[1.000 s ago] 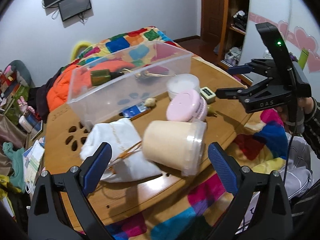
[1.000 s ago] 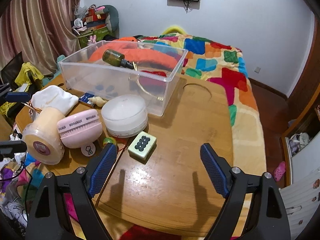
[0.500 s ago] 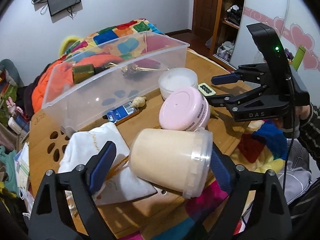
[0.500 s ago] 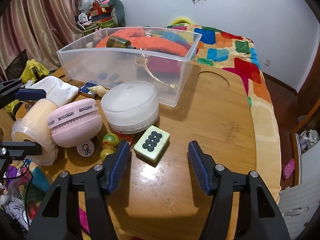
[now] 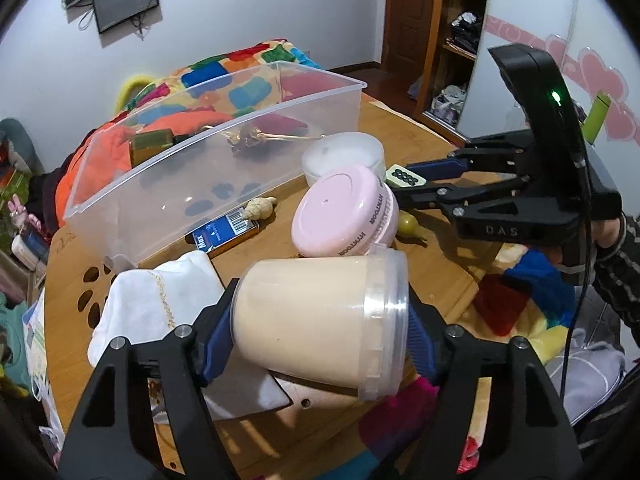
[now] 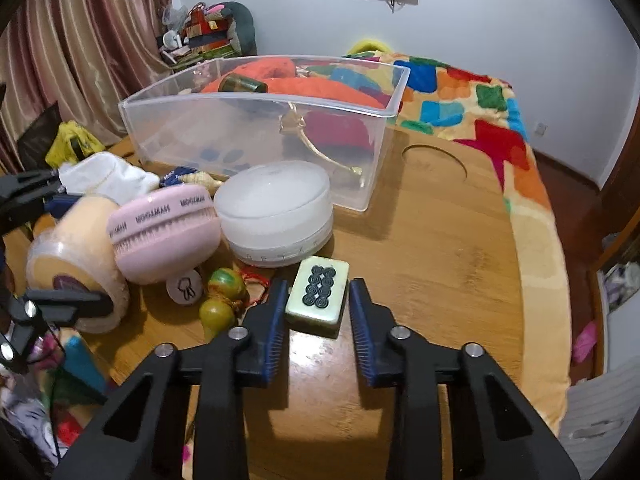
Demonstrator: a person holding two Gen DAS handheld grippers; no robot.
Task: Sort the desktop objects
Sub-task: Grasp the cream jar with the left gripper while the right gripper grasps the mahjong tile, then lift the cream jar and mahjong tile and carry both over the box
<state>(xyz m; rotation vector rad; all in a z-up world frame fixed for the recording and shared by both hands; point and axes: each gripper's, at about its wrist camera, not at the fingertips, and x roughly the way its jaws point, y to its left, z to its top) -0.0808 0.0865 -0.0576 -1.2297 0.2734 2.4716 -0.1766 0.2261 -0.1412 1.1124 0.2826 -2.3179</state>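
While the left tongs (image 5: 320,332) clamp the toppled cream tub (image 5: 320,322) at the worktop's (image 6: 432,256) near edge, the right tongs (image 6: 318,310) straddle the mahjong tile (image 6: 318,296), unclenched, its long axis running between the pads.

The left gripper (image 5: 320,334) has its blue pads pressed against something clamped between them; the right gripper (image 6: 318,312) is partly spread, its pads flanking without touching.

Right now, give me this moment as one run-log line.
left gripper: closed around cream tub | right gripper: open, straddling mahjong tile | clear bin: holds bottle, other items | neither lifted yet
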